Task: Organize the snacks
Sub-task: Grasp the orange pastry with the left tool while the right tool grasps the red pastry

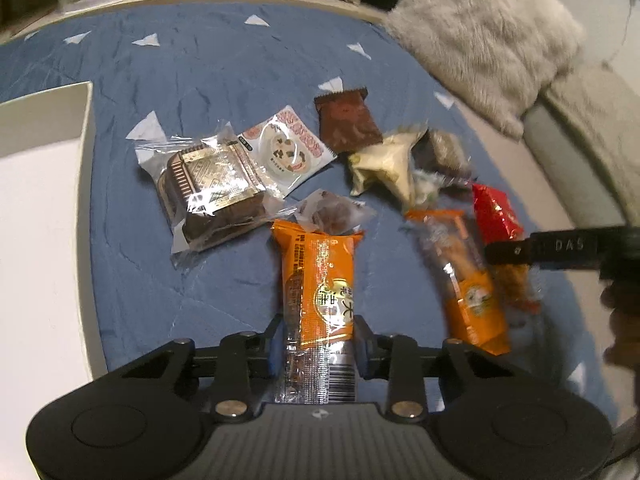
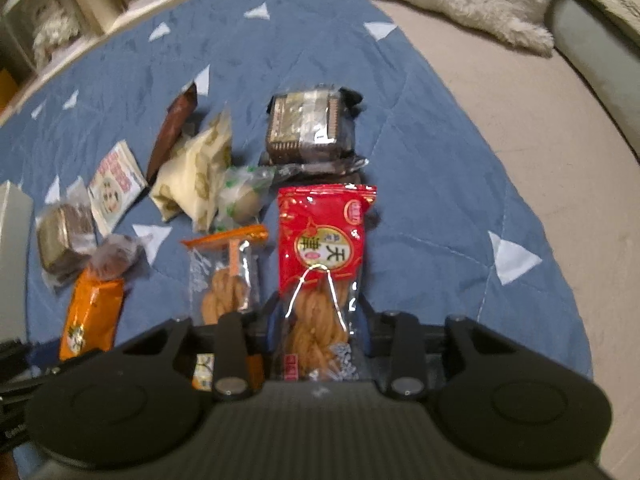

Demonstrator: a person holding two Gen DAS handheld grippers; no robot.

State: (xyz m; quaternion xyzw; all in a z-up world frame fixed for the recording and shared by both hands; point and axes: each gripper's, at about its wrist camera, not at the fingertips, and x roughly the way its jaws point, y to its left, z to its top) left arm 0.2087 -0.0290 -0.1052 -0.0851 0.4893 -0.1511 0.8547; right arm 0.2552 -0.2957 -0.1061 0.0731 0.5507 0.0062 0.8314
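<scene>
My left gripper (image 1: 319, 332) is shut on the lower end of an orange snack packet (image 1: 320, 276) that lies on the blue quilt (image 1: 200, 60). The same packet shows at the left of the right wrist view (image 2: 94, 316). My right gripper (image 2: 318, 320) is shut on a red packet of twisted dough sticks (image 2: 324, 240), its pads against both sides. In the left wrist view, one of the right gripper's black fingers (image 1: 520, 250) reaches in from the right over the red packet (image 1: 494, 212).
A white box (image 1: 40, 160) stands at the left. Loose snacks lie between: a clear-wrapped brown cake (image 1: 212, 192), a white-and-red packet (image 1: 288, 148), a brown packet (image 1: 346, 120), a cream packet (image 1: 384, 164), another orange packet (image 1: 460, 272). A fluffy pillow (image 1: 480, 40) lies at the right.
</scene>
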